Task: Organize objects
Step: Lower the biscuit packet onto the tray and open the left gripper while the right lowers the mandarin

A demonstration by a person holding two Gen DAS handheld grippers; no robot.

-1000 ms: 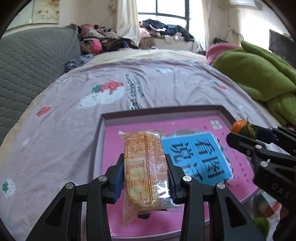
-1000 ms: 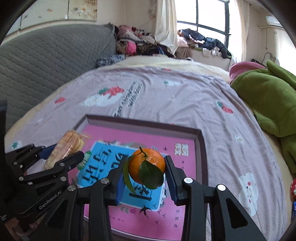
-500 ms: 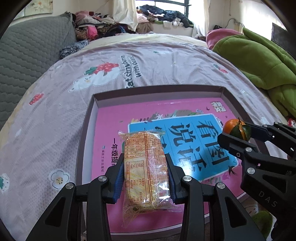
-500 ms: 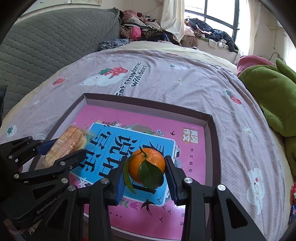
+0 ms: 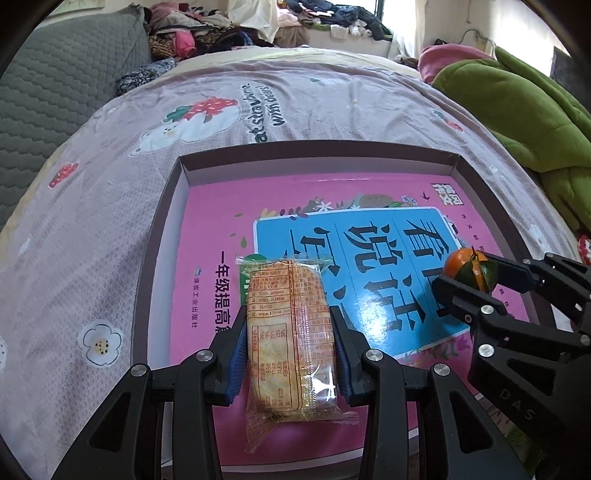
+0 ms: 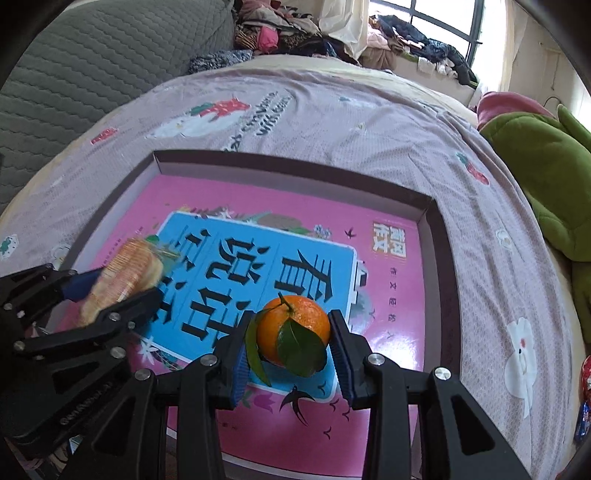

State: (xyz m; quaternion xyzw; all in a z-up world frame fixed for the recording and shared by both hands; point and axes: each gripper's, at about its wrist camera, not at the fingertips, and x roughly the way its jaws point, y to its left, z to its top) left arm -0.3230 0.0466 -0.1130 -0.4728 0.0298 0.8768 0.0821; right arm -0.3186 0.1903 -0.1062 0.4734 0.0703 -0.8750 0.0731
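Note:
My left gripper [image 5: 290, 350] is shut on a wrapped biscuit packet [image 5: 288, 332], held over the near left part of a shallow brown-rimmed box [image 5: 170, 206]. A pink and blue book [image 5: 332, 236] lies flat in the box. My right gripper [image 6: 291, 343] is shut on an orange mandarin with green leaves [image 6: 291, 328], held over the book's [image 6: 258, 258] near right part. In the left wrist view the mandarin [image 5: 467, 273] shows at the right. In the right wrist view the packet [image 6: 125, 269] shows at the left.
The box [image 6: 439, 258] lies on a lilac printed bedsheet [image 5: 110, 184]. A green quilt [image 5: 517, 110] is heaped at the right, a grey quilted headboard [image 6: 92, 55] at the left, and piled clothes [image 5: 207, 29] at the far end.
Both grippers have moved forward and lower over the box, each still holding its object. The box and book now fill more of both views.

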